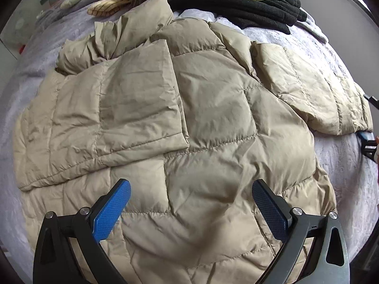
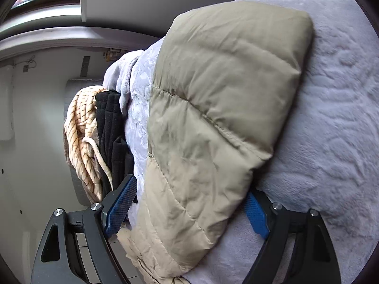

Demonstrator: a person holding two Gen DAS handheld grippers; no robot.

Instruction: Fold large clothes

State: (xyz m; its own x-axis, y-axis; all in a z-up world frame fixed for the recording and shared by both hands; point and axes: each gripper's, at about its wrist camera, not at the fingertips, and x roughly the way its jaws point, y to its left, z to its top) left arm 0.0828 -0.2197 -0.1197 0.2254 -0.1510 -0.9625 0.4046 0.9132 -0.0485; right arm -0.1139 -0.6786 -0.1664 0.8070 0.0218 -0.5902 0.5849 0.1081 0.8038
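Observation:
A beige quilted puffer jacket (image 1: 213,118) lies spread on a lavender bedcover (image 1: 343,165). One sleeve is folded across its chest and the other sleeve (image 1: 315,90) stretches out to the right. My left gripper (image 1: 190,203) hovers open over the jacket's lower body, pointing steeply down with nothing between its blue pads. In the right wrist view, the outstretched sleeve (image 2: 213,118) runs between the jaws of my right gripper (image 2: 191,189). The jaws stand wide. The left pad (image 2: 120,206) is clear of the fabric, and the right pad (image 2: 255,213) is half hidden behind the sleeve's edge.
A stack of black folded clothes (image 1: 248,2) and a cream striped blanket (image 1: 111,4) sit at the far end of the bed; they also show as the black stack (image 2: 111,130) and striped blanket (image 2: 80,130). The bed's edge and tiled floor (image 2: 87,248) lie beside my right gripper.

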